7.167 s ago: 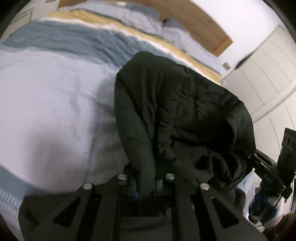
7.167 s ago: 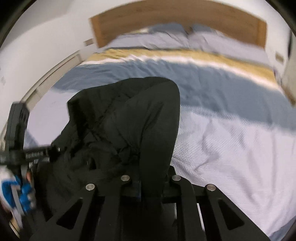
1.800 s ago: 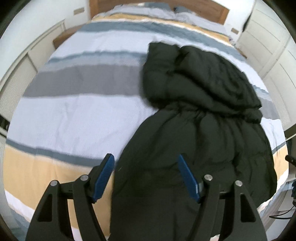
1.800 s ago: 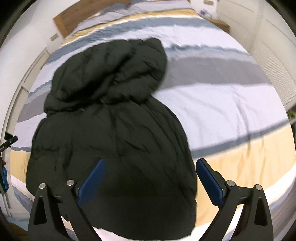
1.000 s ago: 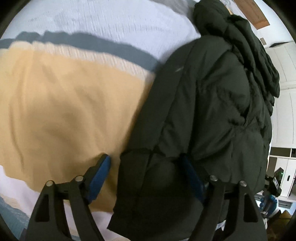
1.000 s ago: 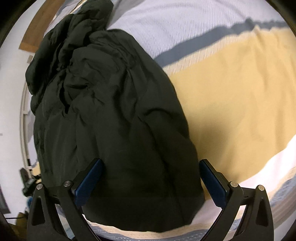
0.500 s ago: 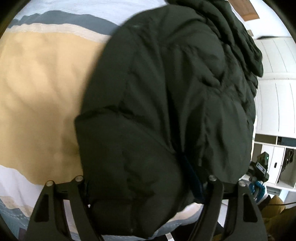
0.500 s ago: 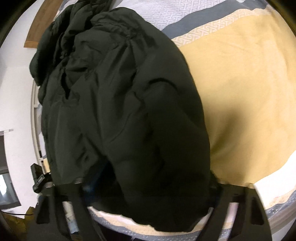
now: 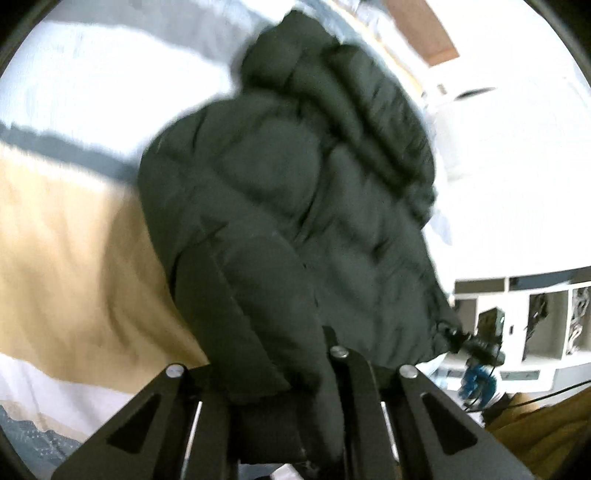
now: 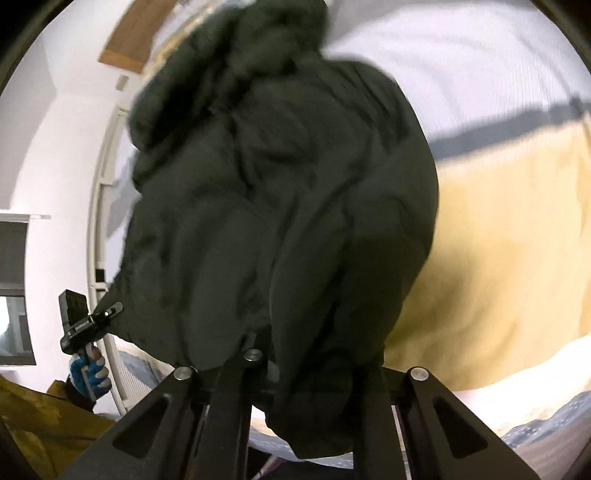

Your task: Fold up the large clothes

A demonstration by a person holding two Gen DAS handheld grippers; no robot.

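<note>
A black puffer jacket [image 9: 295,192] lies lengthwise on a striped bed [image 9: 74,240], hood end far away. My left gripper [image 9: 280,369] is shut on the near hem at its left corner, and the padded fabric bulges over the jaws and hides the pads. In the right wrist view the same jacket [image 10: 280,206] fills the middle, and my right gripper [image 10: 310,354] is shut on the hem's right corner. The hem hangs raised above the bed [image 10: 498,229]. Both views are blurred by motion.
A hand in a blue glove [image 9: 476,380] shows past the jacket's right edge, and again at the left [image 10: 88,373]. A wooden headboard [image 9: 424,29] stands at the far end. White shelves [image 9: 535,314] stand right of the bed. The bed's near edge lies just below the grippers.
Both grippers went from open around the hem to shut on it. They then rose, lifting the jacket's near edge off the bed and bunching the fabric.
</note>
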